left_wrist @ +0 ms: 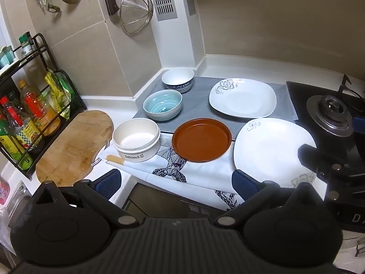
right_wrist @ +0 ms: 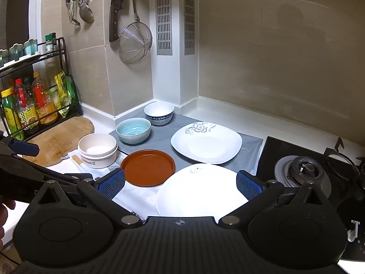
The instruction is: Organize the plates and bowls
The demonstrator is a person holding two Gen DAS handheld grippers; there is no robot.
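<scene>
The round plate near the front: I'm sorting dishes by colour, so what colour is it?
The round plate is plain reddish brown, clearest in the left wrist view.

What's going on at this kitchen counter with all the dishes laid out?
A person holds a hand-held gripper in each hand over the counter, apparently about to sort the dishes. Both the left hand-held gripper and the right hand-held gripper are open and empty. Three bowls, white, light blue and blue-patterned, sit in a line. A brown plate and two white square plates lie unstacked beside them.

Home kitchen: gas burner [left_wrist: 330, 115], hung strainer [left_wrist: 136, 11], condiment rack [left_wrist: 34, 105].
</scene>
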